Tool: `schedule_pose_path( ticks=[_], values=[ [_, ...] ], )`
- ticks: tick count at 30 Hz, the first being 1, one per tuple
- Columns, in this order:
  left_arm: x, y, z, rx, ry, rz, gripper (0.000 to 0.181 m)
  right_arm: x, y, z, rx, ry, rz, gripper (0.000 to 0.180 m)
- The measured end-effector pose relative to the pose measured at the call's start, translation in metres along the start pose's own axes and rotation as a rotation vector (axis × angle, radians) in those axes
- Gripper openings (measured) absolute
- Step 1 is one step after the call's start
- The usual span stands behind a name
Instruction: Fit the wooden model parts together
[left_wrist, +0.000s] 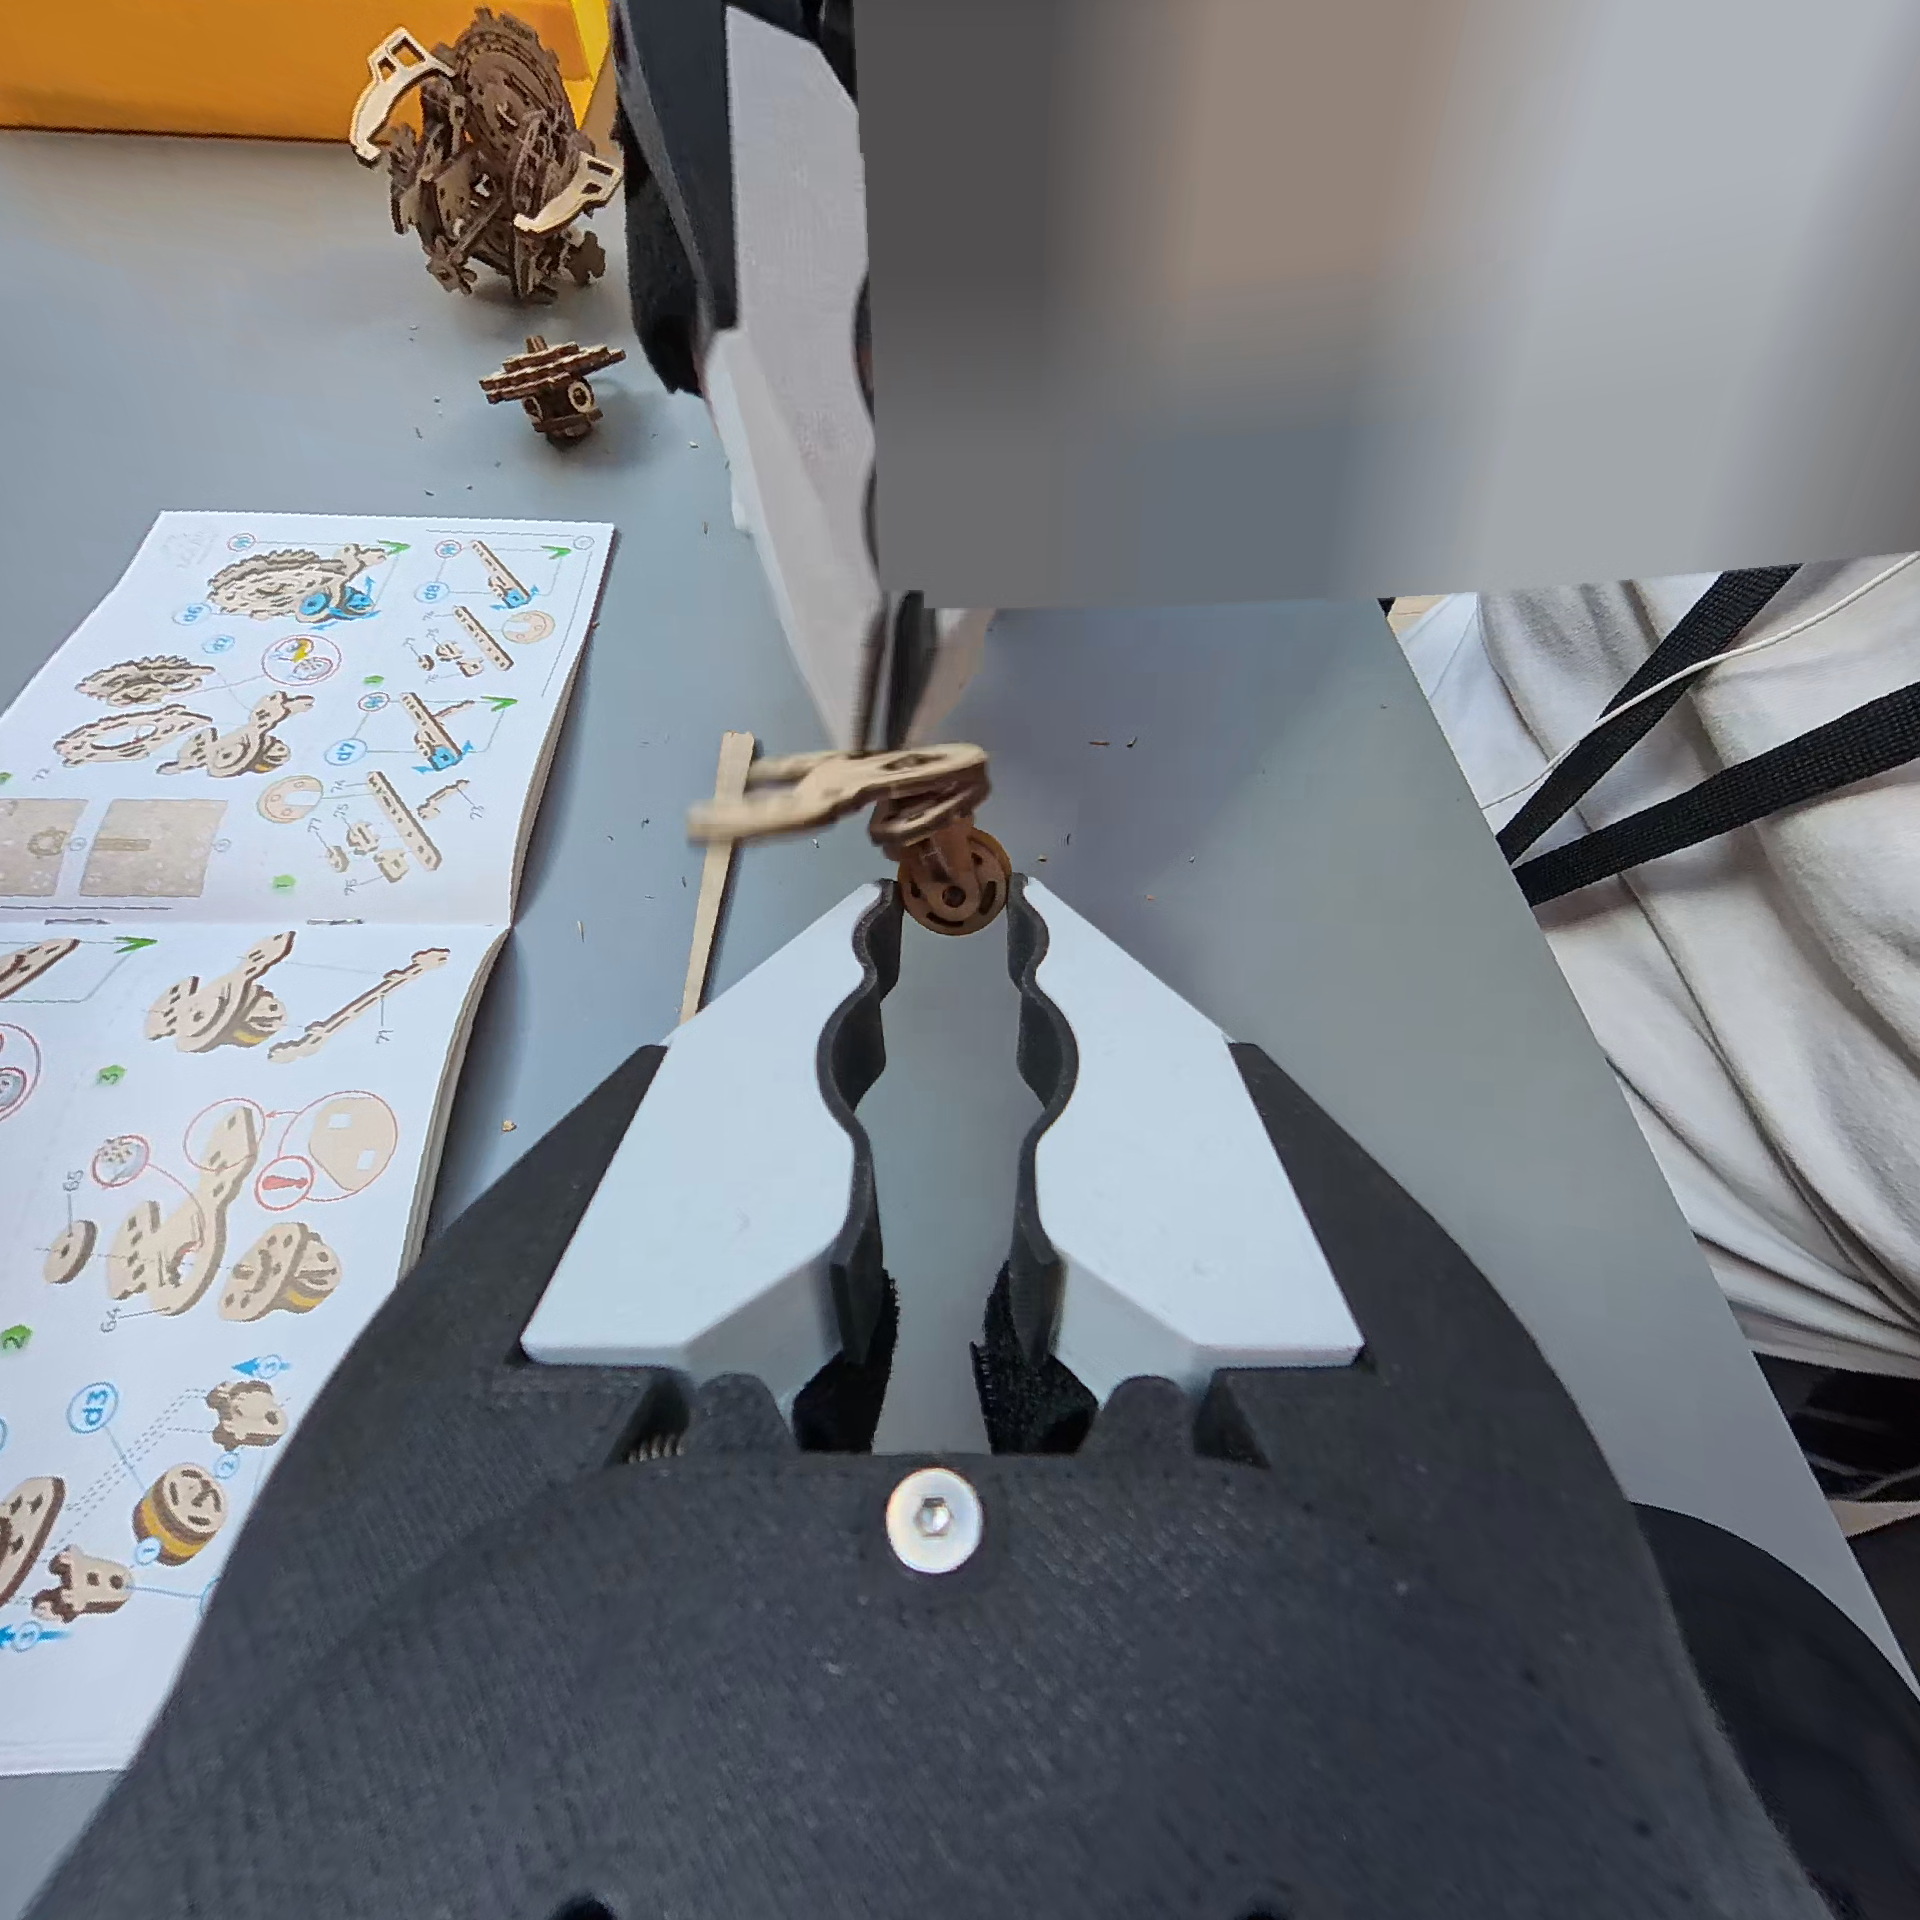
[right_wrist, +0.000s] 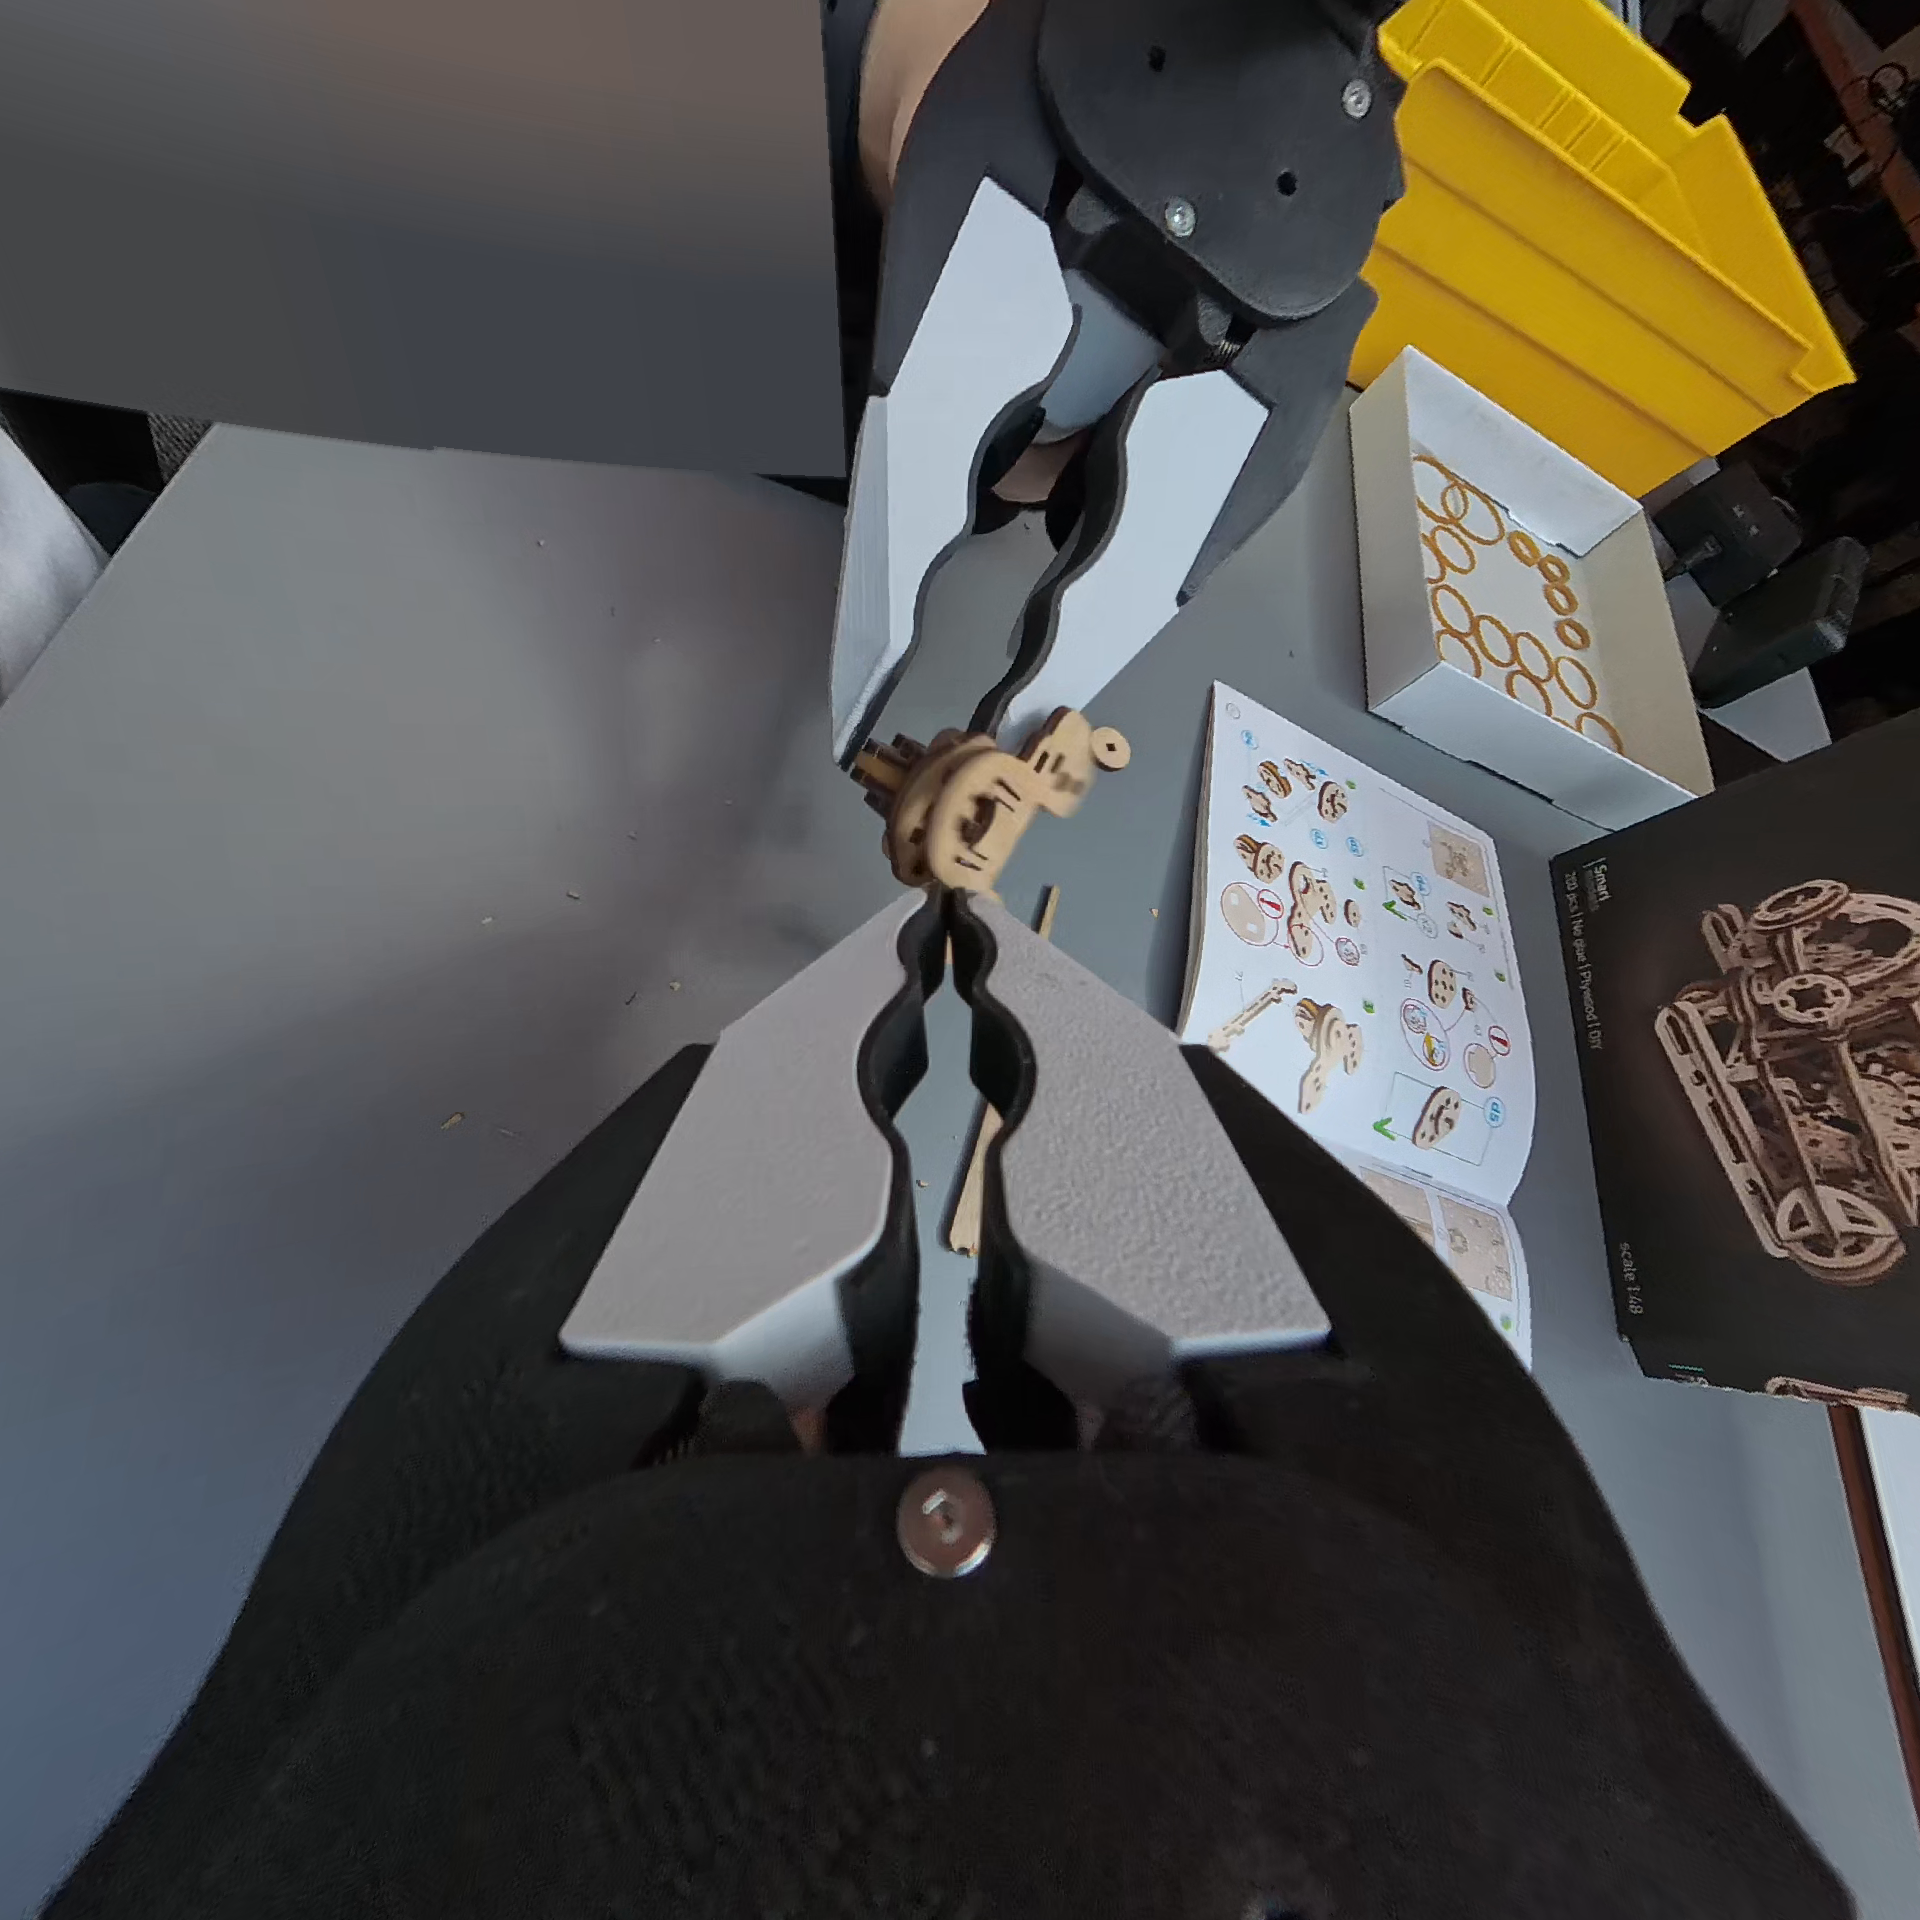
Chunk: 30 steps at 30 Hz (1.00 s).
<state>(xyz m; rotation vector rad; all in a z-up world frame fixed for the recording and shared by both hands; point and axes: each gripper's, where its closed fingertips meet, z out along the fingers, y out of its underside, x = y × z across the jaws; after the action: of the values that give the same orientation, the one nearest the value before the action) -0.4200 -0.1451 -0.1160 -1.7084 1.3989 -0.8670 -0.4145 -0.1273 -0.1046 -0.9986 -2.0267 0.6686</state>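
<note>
My left gripper (left_wrist: 953, 891) is shut on a small dark round wooden hub (left_wrist: 951, 904), pinched between its fingertips above the grey table (left_wrist: 1195, 831). My right gripper (right_wrist: 948, 914) is shut on the edge of a flat, light plywood arm part with a disc (right_wrist: 987, 816). The two pieces meet in mid-air. In the left wrist view the right gripper (left_wrist: 894, 743) comes down from above, holding the arm part (left_wrist: 821, 795). In the right wrist view the left gripper (right_wrist: 920, 743) reaches in from the top, with the hub's dark stub (right_wrist: 881, 769) at its tips.
An open instruction booklet (left_wrist: 260, 831) lies to the left, beside a thin wooden stick (left_wrist: 717, 883). A partly built wooden model (left_wrist: 478, 156) and a small gear stack (left_wrist: 551, 384) stand farther back. A white box of rings (right_wrist: 1507, 582), yellow bins (right_wrist: 1558, 208) and a black box (right_wrist: 1766, 1039) flank the table. Less than 4 cm separates the two grippers' tips. Between my right fingertips and the small gear stack (left_wrist: 551, 384) there is roughly 20 cm.
</note>
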Motion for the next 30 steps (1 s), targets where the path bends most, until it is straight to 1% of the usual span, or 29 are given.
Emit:
schedule_pose_path(
  ticks=[3, 6, 8, 12, 16, 20, 25, 26, 27, 30],
  values=[
    [0.001, 0.004, 0.002, -0.030, 0.008, -0.013, 0.018, -0.005, 0.005, 0.006, -0.045, 0.001, -0.045, 0.000],
    [0.001, 0.008, 0.004, -0.053, 0.006, -0.022, 0.019, -0.008, 0.004, 0.009, -0.036, -0.018, -0.034, 0.000],
    [-0.001, 0.009, 0.004, -0.062, -0.005, -0.023, 0.019, -0.003, 0.012, 0.009, -0.057, -0.007, -0.004, 0.000],
    [-0.005, 0.009, 0.000, -0.060, -0.024, -0.027, 0.019, 0.016, 0.034, -0.001, -0.087, 0.005, 0.163, 0.000],
    [-0.009, 0.014, -0.003, -0.074, -0.030, -0.046, 0.019, 0.025, 0.069, -0.002, -0.150, -0.032, 0.369, 0.016],
    [-0.008, 0.016, -0.002, -0.086, -0.026, -0.045, 0.019, 0.021, 0.072, 0.006, -0.117, -0.097, 0.495, 0.027],
    [-0.008, 0.018, -0.001, -0.099, -0.027, -0.039, 0.019, 0.018, 0.073, 0.015, -0.135, -0.100, 0.479, 0.029],
    [-0.008, 0.018, -0.001, -0.099, -0.027, -0.040, 0.019, 0.017, 0.073, 0.016, -0.144, -0.104, 0.476, 0.019],
    [-0.008, 0.018, -0.001, -0.098, -0.028, -0.042, 0.019, 0.016, 0.073, 0.017, -0.146, -0.108, 0.467, 0.017],
    [-0.012, 0.017, -0.004, -0.090, -0.045, -0.043, 0.019, 0.022, 0.066, 0.013, -0.131, -0.052, 0.414, 0.017]
  ],
)
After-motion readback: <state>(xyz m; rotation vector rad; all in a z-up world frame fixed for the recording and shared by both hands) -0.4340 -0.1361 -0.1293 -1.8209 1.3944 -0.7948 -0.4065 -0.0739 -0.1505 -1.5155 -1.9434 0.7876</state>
